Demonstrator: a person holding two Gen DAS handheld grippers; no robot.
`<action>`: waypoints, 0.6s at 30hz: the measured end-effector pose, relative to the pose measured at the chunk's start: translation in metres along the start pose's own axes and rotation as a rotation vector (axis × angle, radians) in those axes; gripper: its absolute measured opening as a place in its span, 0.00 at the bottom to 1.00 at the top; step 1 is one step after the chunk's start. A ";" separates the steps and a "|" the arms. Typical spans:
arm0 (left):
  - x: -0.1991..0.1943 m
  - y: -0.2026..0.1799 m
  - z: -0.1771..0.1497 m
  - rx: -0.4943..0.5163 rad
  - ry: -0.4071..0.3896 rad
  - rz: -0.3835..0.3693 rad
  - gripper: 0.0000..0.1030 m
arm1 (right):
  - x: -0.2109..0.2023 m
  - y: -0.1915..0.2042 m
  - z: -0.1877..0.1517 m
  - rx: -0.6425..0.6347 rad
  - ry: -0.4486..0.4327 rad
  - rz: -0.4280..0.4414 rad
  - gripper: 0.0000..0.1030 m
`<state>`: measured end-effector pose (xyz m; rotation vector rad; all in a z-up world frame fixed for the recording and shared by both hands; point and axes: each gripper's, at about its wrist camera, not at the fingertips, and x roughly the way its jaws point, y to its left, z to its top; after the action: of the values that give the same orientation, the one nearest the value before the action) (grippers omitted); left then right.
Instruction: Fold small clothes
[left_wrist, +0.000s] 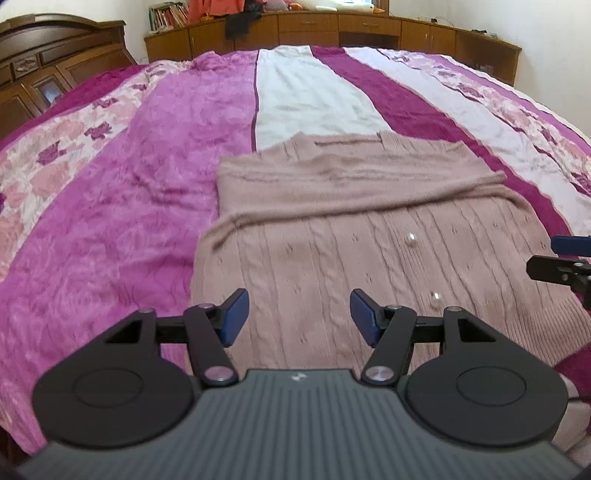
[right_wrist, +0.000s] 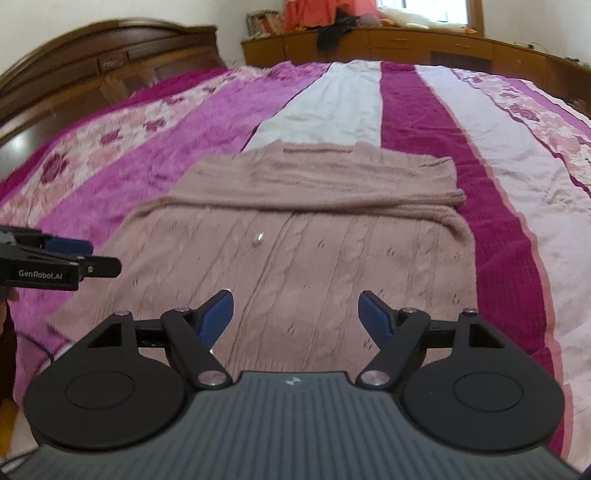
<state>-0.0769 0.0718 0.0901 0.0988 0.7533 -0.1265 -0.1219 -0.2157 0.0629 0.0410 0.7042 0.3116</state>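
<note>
While both tools hang over its near hem, the pink knit sweater (left_wrist: 332, 229) lies flat on the striped bedspread (left_wrist: 110, 192), sleeves folded across the chest.
The left gripper (left_wrist: 299, 314) and right gripper (right_wrist: 295, 314) stand spread with nothing between them, probably poised to take the hem for the next fold, though blur hides any contact.

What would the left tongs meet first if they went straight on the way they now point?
Probably the pink knitted cardigan on the bedspread: the open left tongs aim down at its cable-knit front, with nothing between; depth is uncertain.
</note>
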 end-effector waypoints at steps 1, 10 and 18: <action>0.001 -0.001 -0.003 0.000 0.007 -0.005 0.60 | 0.001 0.003 -0.004 -0.021 0.008 -0.002 0.78; 0.010 -0.018 -0.033 0.036 0.062 -0.046 0.60 | 0.015 0.034 -0.037 -0.238 0.091 0.003 0.79; 0.015 -0.023 -0.045 0.041 0.089 -0.051 0.60 | 0.020 0.037 -0.046 -0.270 0.139 0.046 0.79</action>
<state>-0.0996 0.0542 0.0463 0.1246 0.8426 -0.1868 -0.1465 -0.1775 0.0206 -0.2231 0.7944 0.4542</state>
